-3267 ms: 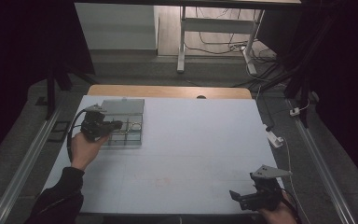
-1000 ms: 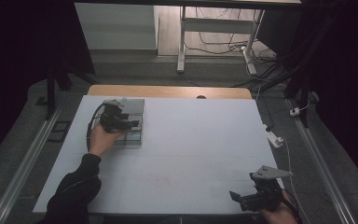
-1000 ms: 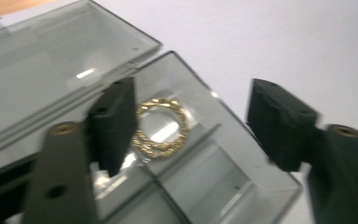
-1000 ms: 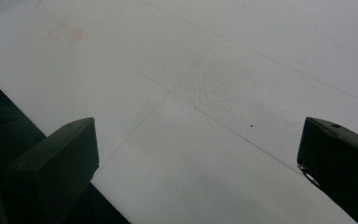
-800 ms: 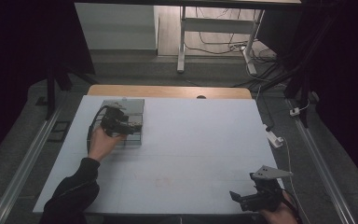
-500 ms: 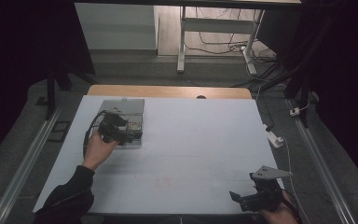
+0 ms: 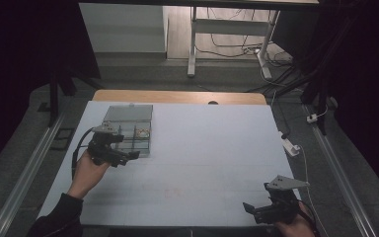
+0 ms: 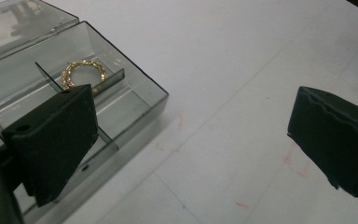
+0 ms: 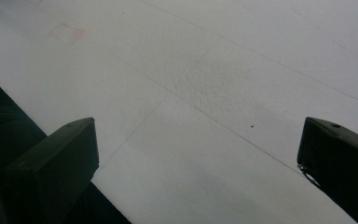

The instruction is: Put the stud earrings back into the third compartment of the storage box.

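- White table under dim light, dark floor around.
- left gripper – jaws have just been opening, now wide apart, nothing between, at near edge of clear box.
- gold ring lies in box compartment.
- right gripper – jaws spread, empty, at table's near right corner.

The left claw opened, empty, and drew back from the box.
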### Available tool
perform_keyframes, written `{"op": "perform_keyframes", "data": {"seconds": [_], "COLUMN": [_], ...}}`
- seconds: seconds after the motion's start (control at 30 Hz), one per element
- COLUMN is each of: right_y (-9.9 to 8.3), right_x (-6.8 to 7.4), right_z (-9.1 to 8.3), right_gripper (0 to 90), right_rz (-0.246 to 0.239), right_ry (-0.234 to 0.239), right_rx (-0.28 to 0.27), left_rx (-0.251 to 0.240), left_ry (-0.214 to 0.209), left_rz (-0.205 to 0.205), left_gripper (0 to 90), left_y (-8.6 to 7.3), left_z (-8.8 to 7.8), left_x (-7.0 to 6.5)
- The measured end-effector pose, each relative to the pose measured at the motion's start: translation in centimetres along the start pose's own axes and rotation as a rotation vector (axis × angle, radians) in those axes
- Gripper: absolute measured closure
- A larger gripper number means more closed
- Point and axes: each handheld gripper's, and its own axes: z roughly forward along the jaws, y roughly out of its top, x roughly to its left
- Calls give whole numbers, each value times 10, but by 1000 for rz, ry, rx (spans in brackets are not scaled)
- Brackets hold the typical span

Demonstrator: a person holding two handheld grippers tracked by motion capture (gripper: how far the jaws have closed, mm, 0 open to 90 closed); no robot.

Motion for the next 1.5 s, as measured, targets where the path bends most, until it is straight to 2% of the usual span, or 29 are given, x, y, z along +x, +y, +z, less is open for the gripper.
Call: {"op": "perform_keyframes", "data": {"seconds": [0.27, 0.47, 0.57, 0.93, 1.2, 1.5], "right_y": [0, 0, 0, 0, 0, 0], "right_x": [0, 0, 0, 0, 0, 0], "right_z": [0, 0, 0, 0, 0, 0], "right_gripper": [0, 0, 0, 0, 0, 0], "right_rz": [-2, -2, -2, 1, 0, 1], "right_ry": [0, -1, -1, -1, -2, -4], "right_rx": [1, 1, 1, 2, 5, 6], "left_rx": [-42, -65, -82, -83, -85, -52], "left_ry": [2, -1, 6, 38, 52, 63], "left_rz": [40, 36, 25, -1, -66, -109], "left_gripper": [15, 9, 9, 0, 0, 0], "left_y": [-16, -30, -39, -69, -95, -120], "left_z": [-24, -37, -44, -69, -92, -100], "left_x": [-23, -34, -38, -48, -48, -47]}}
